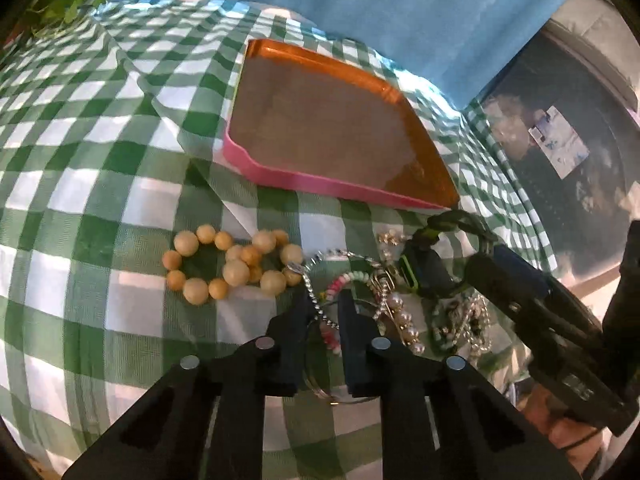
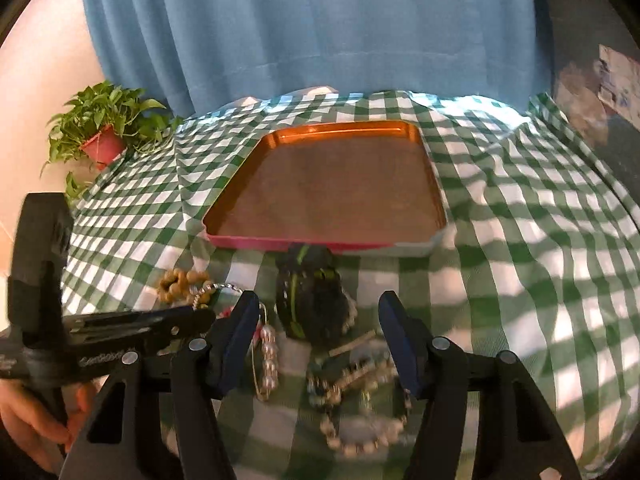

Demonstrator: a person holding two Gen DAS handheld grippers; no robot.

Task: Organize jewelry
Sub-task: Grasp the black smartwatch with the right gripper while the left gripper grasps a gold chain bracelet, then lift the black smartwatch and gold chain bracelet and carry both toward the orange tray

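A pile of jewelry lies on the green checked cloth in front of an orange tray with a pink rim (image 1: 280, 174); the tray also shows in the right wrist view (image 2: 280, 242). Yellow bead bracelets (image 1: 224, 264) lie at the left of the pile. My left gripper (image 1: 324, 300) is low over the pile, its jaws a narrow gap apart around a silver chain (image 1: 316, 304) and a pink-and-white bead bracelet (image 1: 340, 282). My right gripper (image 2: 320, 312) is open above a dark green-striped bangle (image 2: 310, 300), pearl strands (image 2: 270, 354) and a bead bracelet (image 2: 360, 436).
A potted plant (image 2: 104, 136) stands at the table's far left corner. A blue curtain (image 2: 304, 32) hangs behind the table. The right gripper's body (image 1: 552, 320) reaches in beside the pile in the left wrist view. The cloth is wrinkled around the tray.
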